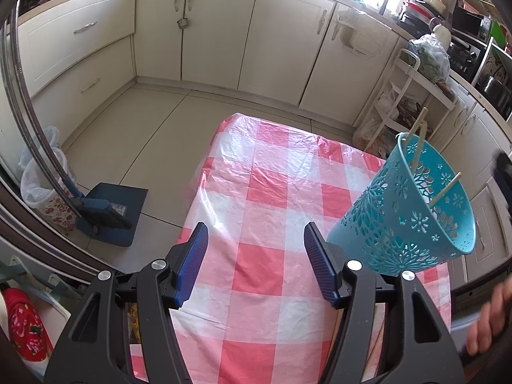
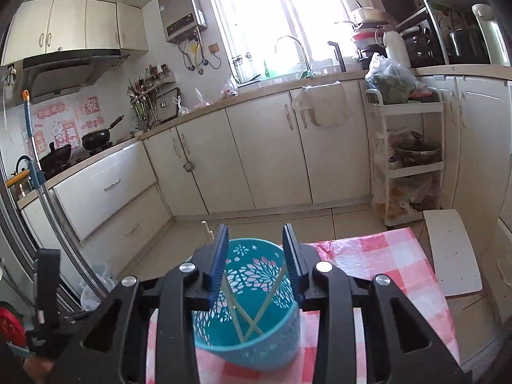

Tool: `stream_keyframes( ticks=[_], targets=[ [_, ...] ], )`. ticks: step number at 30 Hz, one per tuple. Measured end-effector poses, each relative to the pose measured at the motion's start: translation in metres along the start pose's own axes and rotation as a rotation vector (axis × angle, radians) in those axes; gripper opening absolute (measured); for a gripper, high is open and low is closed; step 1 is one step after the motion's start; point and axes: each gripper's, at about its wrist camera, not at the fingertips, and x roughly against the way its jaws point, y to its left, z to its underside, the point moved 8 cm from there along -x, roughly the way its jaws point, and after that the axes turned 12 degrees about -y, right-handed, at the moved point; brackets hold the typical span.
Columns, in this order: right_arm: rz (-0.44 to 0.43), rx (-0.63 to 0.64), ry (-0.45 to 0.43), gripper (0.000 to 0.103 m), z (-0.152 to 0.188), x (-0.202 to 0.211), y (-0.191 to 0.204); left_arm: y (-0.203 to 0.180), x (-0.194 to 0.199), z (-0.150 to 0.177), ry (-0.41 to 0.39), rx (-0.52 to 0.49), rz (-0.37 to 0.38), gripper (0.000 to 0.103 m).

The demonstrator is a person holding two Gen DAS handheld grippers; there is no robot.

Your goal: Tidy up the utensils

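1. Right now my right gripper [image 2: 255, 257] has its blue fingers [image 2: 218, 262] on either side of the teal perforated utensil basket [image 2: 256, 291]; I cannot tell whether the pads press its rim or only bracket it.
2. From the left wrist view, the basket [image 1: 406, 211] is tilted, its mouth turned to the right, above the right side of the table covered in a pink-and-white checked tablecloth [image 1: 272, 192].
3. Wooden chopsticks [image 2: 252, 307] lie crossed inside the basket; in the left view several chopsticks [image 1: 419, 134] stick out past its rim.
4. My left gripper [image 1: 256, 256] is released, jaws spread wide with nothing between them, hovering over the tablecloth just left of the basket.
5. On the floor to the left stands a blue dustpan [image 1: 112, 211] beside a lined waste bin [image 1: 44, 188].
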Motion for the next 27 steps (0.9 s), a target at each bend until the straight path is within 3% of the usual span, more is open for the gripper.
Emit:
stream_keyframes(
  ticks=[3, 7, 10, 19, 27],
  targets=[
    [0.015, 0.017, 0.075, 0.037, 0.027, 0.036, -0.007, 0.004, -0.001, 0.001, 0.002, 0.005, -0.009, 0.059],
    [0.062, 0.008, 0.354, 0.035, 0.119, 0.065, -0.022, 0.003, 0.002, 0.004, -0.002, -0.012, -0.013, 0.059],
    [0.099, -0.043, 0.469, 0.033, 0.164, 0.07, -0.031, 0.003, 0.003, 0.013, 0.01, -0.032, -0.014, 0.059],
    [0.169, 0.013, 0.502, 0.033, 0.199, 0.058, -0.037, 0.015, 0.008, 0.022, 0.023, -0.059, -0.02, 0.06],
    [0.174, 0.059, 0.505, 0.033, 0.201, 0.052, -0.036, 0.008, 0.013, 0.019, 0.003, -0.094, -0.014, 0.063]
  ],
)
